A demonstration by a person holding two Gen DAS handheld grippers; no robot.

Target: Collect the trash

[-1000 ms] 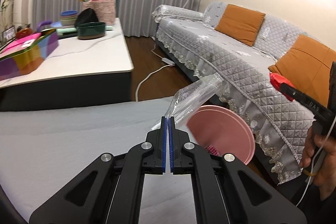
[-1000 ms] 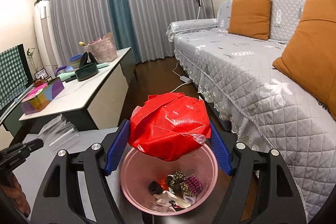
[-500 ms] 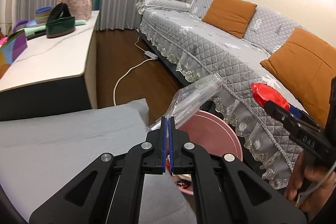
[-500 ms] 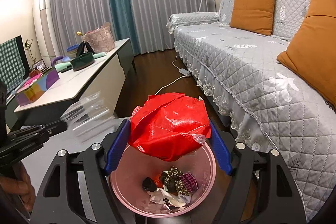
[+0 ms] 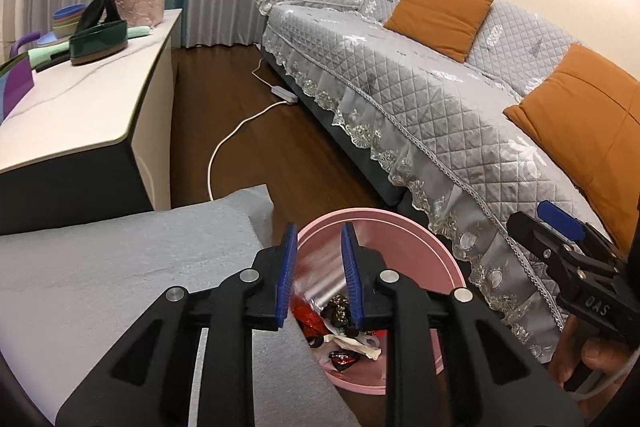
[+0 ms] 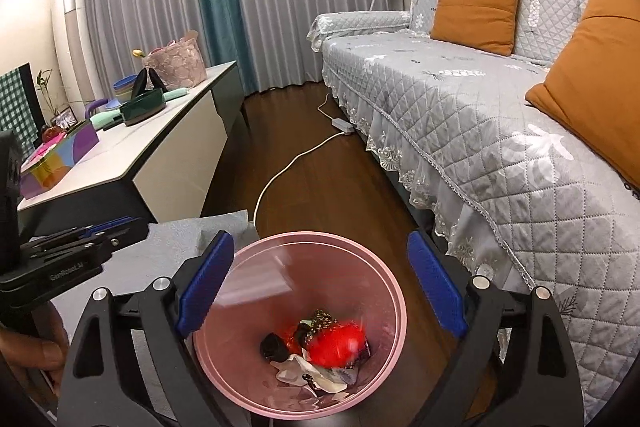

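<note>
Left hand-held gripper (image 5: 318, 273): we see its jaws parted, nothing clamped, a blurred clear plastic wrapper (image 5: 324, 277) between them, above the pink bin (image 5: 416, 231). Right hand-held gripper (image 6: 320, 287): jaws spread wide and empty, directly over the bin. Red wrapper (image 6: 338, 343) blurred inside, among other scraps. Grey-covered worktop (image 5: 120, 259) at nine o'clock of the bin. White cable (image 6: 288, 167) on the floor at twelve; sofa (image 6: 500, 115) at two o'clock.

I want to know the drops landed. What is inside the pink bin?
The pink bin holds a blurred red bag on dark scraps and white crumpled paper. A blurred clear plastic piece shows above. Anything underneath is covered.
</note>
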